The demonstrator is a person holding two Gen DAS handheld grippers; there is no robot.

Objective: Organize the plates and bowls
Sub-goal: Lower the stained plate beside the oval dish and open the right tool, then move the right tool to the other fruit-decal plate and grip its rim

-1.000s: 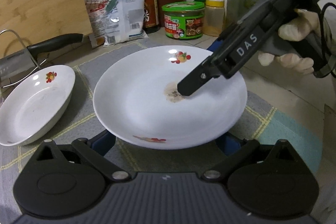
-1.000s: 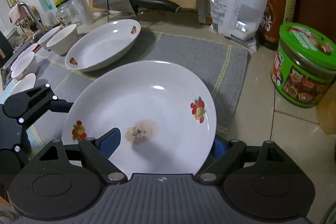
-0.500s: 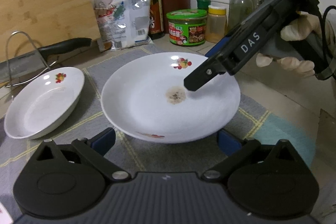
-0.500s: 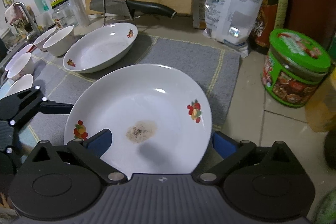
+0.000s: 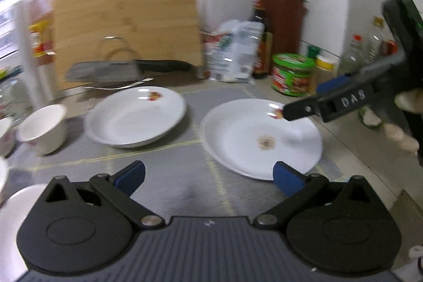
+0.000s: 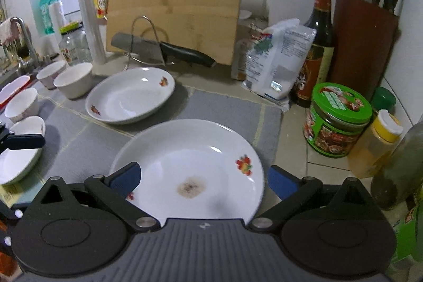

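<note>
Two round white glazed plates lie on a grey woven mat (image 6: pixel 227 107) with pale yellow grid lines.

- Stained plate (image 6: pixel 190 163): shallow, glossy, red fruit decal at its 3 o'clock rim, brown speckled smear at centre; it sits at 6 o'clock in the right wrist view, flat on the mat.
- Clean plate (image 6: pixel 129 97): deeper, oval in perspective, decals at 2 and 8 o'clock; it lies at 10 o'clock from the stained plate, apart from it.
- Small bowls (image 6: pixel 74 79): white, straight-walled, clustered at 9 o'clock along the mat's edge.
- Right gripper (image 6: pixel 203 177): black linkage, blue pads spread wide to either side of the stained plate's near rim, clear of it, gripping nothing.
- Left gripper (image 5: pixel 208 177): blue pads fully parted above bare mat, empty; the stained plate (image 5: pixel 261 136) lies at 2 o'clock from it.
- Bamboo cutting board (image 6: pixel 177 4): flat, leaning upright at 12 o'clock.
- Cleaver (image 6: pixel 158 49): steel blade, black handle, resting in a wire stand.
- Green-lidded jar (image 6: pixel 338 120): cylindrical, at 3 o'clock on beige tile.
- Knife block (image 6: pixel 362 54): reddish-brown, in the corner.
</note>
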